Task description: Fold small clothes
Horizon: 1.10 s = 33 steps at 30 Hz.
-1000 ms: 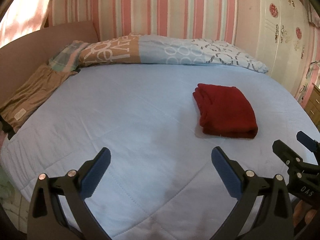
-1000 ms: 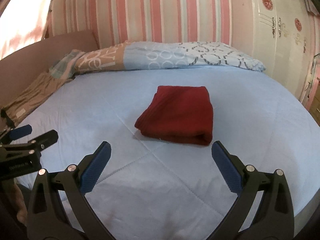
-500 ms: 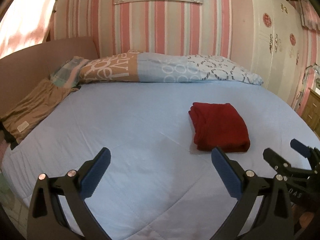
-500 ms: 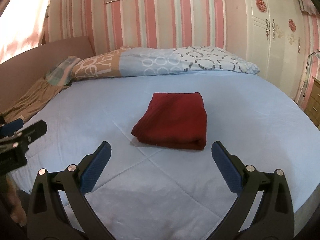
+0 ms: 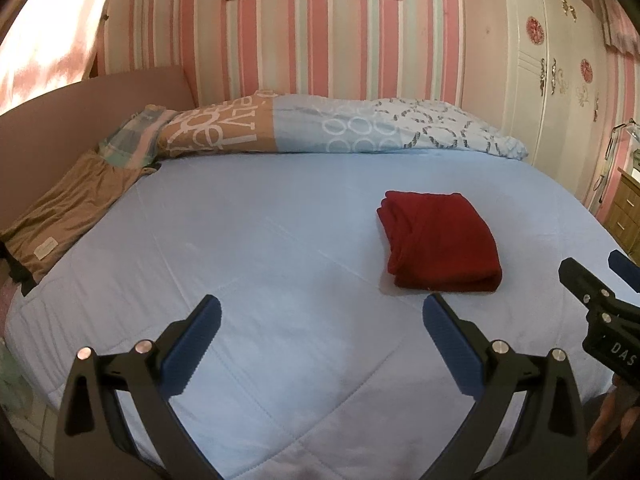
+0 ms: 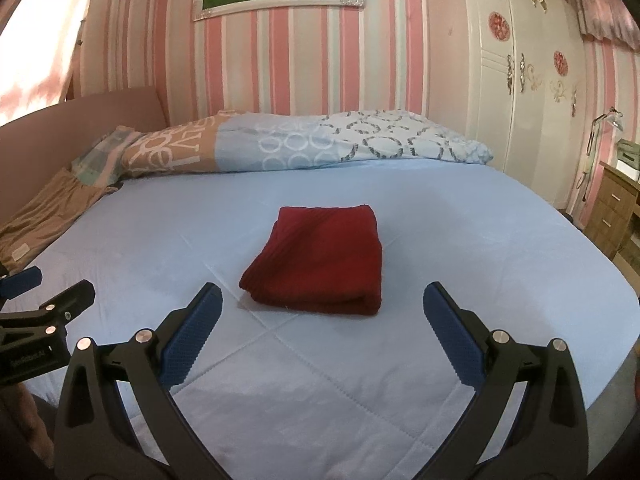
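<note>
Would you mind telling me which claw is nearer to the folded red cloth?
Right. The right claw sits directly before the red cloth, open. The left claw is off to the cloth's left, also open.

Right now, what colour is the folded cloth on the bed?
Dark red folded cloth, plain with no pattern; clearest in the right wrist view.

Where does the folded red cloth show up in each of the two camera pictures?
Left wrist view: the folded red cloth lies right of centre on the blue bedspread, beyond the right finger of the open left gripper.
Right wrist view: it lies near the centre, just beyond the open right gripper.
Shared landmark: the patterned pillow against the striped wall.
</note>
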Tool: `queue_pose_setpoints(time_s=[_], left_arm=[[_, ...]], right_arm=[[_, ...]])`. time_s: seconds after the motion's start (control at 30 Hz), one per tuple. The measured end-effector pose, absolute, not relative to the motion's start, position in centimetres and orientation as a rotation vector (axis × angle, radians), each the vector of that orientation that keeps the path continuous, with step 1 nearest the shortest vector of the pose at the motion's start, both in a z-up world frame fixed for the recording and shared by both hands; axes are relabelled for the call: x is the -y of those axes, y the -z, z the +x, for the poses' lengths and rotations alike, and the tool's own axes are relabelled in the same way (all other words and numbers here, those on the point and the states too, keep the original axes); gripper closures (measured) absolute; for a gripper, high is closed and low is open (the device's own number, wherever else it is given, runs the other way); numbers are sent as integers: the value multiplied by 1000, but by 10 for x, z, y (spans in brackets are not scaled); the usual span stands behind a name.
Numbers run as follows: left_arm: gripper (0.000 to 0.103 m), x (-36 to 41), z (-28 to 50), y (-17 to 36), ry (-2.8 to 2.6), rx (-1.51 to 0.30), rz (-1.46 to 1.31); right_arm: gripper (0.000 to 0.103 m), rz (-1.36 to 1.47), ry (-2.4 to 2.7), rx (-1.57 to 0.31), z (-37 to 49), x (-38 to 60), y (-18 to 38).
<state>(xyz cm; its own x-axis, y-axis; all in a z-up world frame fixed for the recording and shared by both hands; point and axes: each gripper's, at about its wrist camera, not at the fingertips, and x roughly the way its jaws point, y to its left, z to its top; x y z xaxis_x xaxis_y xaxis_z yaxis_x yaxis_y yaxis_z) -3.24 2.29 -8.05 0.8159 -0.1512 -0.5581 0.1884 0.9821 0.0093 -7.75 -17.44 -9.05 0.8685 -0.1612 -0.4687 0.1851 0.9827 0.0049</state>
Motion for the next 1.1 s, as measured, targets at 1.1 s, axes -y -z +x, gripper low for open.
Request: queue_pose_setpoints(time_s=[1.1], left_arm=[[2, -29, -32, 78, 193, -594, 41]], right_arm=[[3, 28, 184, -464, -80, 175, 81]])
